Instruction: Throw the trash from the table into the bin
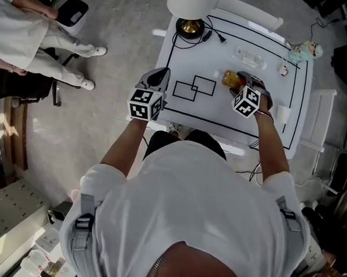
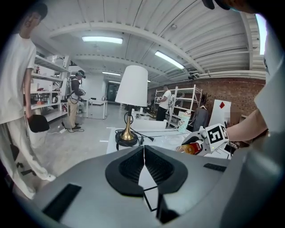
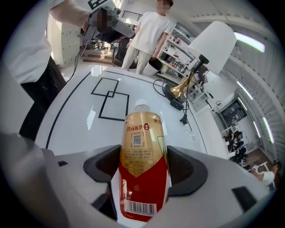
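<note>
A drink bottle (image 1: 231, 77) with a red and gold label lies on the white table (image 1: 219, 117), right of two black drawn squares. My right gripper (image 1: 239, 83) is lowered over it. In the right gripper view the bottle (image 3: 141, 142) lies lengthwise between the open jaws of the right gripper (image 3: 143, 171), cap pointing away, with slim strips of table showing beside it. My left gripper (image 1: 160, 76) hovers over the table's left edge, and its jaws (image 2: 144, 167) are shut with nothing in them. From there the bottle (image 2: 192, 148) shows under the right gripper's marker cube. No bin is in view.
A lamp with a white shade (image 1: 190, 0) and brass base (image 1: 190, 27) stands at the table's far end, its cable trailing beside it. Clear plastic packaging (image 1: 249, 57), a small figure (image 1: 305, 51) and a white box (image 1: 283, 114) lie towards the right side. A person (image 1: 30, 38) stands at upper left.
</note>
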The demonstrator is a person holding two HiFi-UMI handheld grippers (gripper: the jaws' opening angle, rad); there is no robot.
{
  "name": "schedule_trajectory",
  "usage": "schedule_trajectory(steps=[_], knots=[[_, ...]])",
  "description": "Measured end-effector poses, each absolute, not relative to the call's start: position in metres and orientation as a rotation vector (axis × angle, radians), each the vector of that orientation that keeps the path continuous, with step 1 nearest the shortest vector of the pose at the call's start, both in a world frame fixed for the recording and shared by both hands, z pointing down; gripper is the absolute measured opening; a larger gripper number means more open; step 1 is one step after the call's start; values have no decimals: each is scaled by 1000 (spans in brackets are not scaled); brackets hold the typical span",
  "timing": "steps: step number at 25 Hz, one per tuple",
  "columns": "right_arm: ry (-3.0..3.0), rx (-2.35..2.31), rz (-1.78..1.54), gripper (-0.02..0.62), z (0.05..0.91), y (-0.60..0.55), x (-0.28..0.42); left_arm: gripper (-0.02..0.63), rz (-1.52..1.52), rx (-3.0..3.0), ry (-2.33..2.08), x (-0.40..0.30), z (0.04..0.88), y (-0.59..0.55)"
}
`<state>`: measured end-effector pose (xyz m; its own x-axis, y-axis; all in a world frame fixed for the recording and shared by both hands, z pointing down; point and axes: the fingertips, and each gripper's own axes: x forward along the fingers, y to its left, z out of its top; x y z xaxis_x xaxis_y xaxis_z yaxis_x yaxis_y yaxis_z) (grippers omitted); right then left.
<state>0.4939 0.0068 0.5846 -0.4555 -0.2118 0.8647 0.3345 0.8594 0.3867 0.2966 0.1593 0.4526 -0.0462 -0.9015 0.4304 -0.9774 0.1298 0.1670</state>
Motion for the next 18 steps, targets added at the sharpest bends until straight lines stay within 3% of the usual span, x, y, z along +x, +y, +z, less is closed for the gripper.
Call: schedule_trajectory(steps=[9, 18], knots=[[-2178, -13, -618, 331, 527, 35, 440, 12, 197, 1733, -2100, 269, 435, 193], [-2456, 83, -540, 331, 446, 98, 336, 12, 79, 1721, -2222, 197, 405, 251]])
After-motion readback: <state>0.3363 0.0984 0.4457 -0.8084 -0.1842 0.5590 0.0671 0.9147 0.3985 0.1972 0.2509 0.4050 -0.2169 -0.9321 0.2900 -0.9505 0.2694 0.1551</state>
